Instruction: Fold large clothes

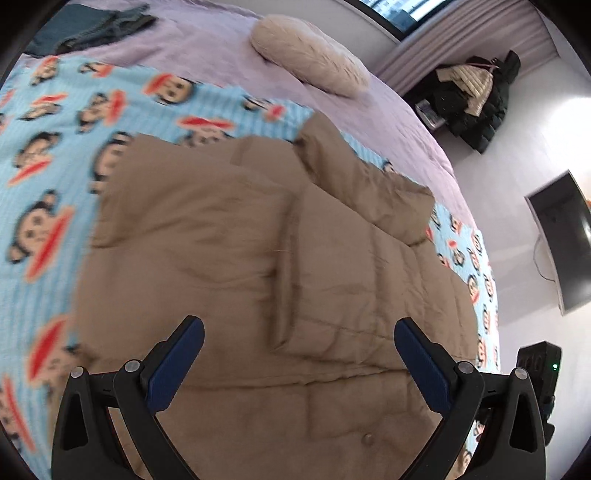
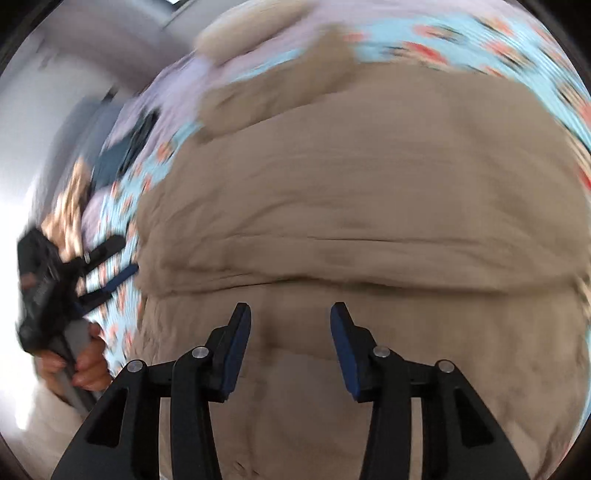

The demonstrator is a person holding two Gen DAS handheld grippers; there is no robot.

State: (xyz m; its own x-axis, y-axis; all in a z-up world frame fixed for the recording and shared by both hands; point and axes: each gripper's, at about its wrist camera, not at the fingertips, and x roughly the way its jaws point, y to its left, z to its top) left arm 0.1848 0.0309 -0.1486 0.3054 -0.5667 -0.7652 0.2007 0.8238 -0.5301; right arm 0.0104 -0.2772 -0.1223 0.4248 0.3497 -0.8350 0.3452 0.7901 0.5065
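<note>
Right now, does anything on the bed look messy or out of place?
Mostly tidy. The tan padded jacket lies flat on the monkey-print blanket, but one sleeve angles out unfolded, and dark clothes sit crumpled at the far corner.

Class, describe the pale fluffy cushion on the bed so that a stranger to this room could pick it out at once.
Start at the bed with its lilac cover. Beyond the monkey-print blanket and the tan padded jacket lies the cushion, towards the window. It alone is cream, oval and furry; the dark folded clothes lie far to its left.
</note>
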